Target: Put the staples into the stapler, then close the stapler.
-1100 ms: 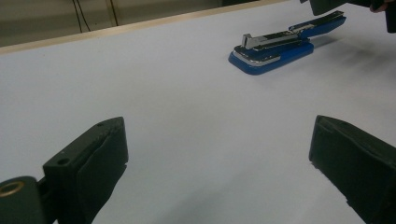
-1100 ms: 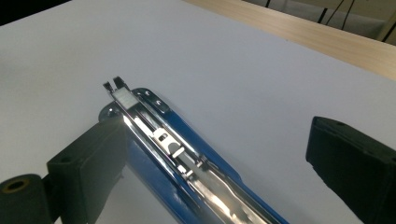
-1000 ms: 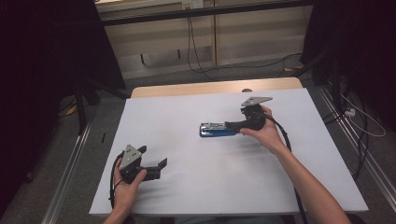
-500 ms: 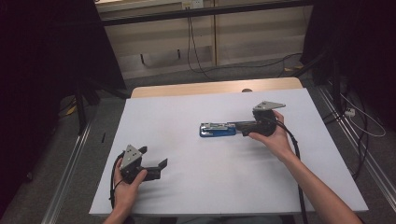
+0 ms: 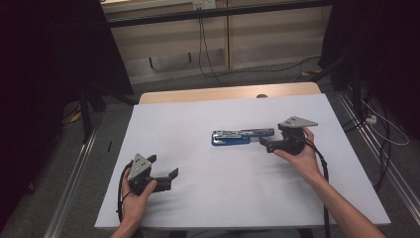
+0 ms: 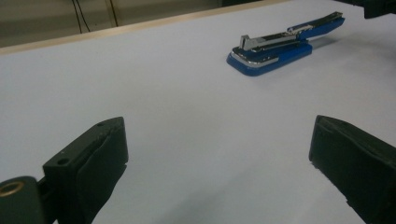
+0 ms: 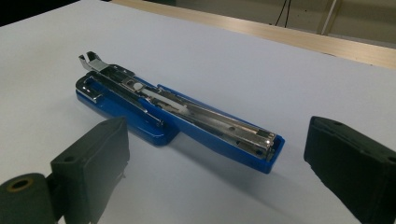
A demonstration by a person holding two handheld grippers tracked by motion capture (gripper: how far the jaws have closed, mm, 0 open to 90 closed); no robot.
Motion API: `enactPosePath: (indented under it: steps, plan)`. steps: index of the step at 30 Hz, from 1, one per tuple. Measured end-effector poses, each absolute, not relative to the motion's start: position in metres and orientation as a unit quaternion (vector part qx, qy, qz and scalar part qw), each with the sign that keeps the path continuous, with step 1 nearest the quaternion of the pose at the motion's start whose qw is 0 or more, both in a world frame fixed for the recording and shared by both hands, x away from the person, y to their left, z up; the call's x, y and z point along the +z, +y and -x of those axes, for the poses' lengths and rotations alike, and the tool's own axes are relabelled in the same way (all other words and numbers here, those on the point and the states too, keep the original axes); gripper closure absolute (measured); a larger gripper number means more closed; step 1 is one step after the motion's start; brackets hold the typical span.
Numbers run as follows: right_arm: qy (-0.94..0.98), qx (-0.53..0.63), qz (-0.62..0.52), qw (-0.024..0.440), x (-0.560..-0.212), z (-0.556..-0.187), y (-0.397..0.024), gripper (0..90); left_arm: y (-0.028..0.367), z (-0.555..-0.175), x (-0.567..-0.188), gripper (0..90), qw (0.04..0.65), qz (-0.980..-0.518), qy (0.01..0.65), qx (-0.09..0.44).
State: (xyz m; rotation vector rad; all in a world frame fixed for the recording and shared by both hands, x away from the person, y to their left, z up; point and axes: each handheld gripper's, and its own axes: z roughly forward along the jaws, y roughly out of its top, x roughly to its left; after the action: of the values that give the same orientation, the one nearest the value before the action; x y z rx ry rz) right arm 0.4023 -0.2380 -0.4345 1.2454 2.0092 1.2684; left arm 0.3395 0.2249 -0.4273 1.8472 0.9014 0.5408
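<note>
One stapler is all you've got to deal w/ here, lying mid-table on the white sheet, swung fully open so base and top arm make one long line. In the right gripper view you look straight down it: blue base at the far end, top arm pointing back at you w/ the bare metal staple channel facing up. Your right gripper sits just beside that near end, jaws spread wide, nothing between them, not touching. Left gripper is well apart at the near-left of the table, also spread & empty. Handling guess: stiff metal + hard plastic, prob. moderately heavy for its size, not fragile, but the chrome and glossy blue look slippery, and the hinge is the catch, i.e. grab one half and the other will likely swing or flop. Best hold imo: pinch across the blue sides of the arm near you, pads on plastic rather than on the channel edges, or take it close to the hinge so both halves stay under control. Keep clear of the springy metal tip at the far end.
</note>
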Motion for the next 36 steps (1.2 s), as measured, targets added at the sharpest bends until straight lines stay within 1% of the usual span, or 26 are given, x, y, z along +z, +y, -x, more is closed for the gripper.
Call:
enactPosePath:
  steps: [11,17,27,30,36]
  plan:
    - [0.717,0.471,-0.458,0.233,-0.426,-0.382,-0.247,6.4,0.221,-0.342,-0.428,4.7,0.493,-0.758,0.369,0.214]
    - [0.714,0.471,-0.466,0.224,-0.429,-0.376,-0.25,6.1,0.218,-0.345,-0.428,4.5,0.492,-0.758,0.37,0.214]
    - [0.712,0.476,-0.463,0.226,-0.429,-0.369,-0.252,6.5,0.2,-0.351,-0.419,4.9,0.494,-0.757,0.366,0.221]
    - [0.715,0.475,-0.46,0.227,-0.429,-0.366,-0.252,6.3,0.194,-0.354,-0.418,5.1,0.496,-0.762,0.356,0.216]
    - [0.712,0.478,-0.462,0.225,-0.428,-0.363,-0.252,6.3,0.185,-0.365,-0.418,6.7,0.499,-0.762,0.359,0.206]
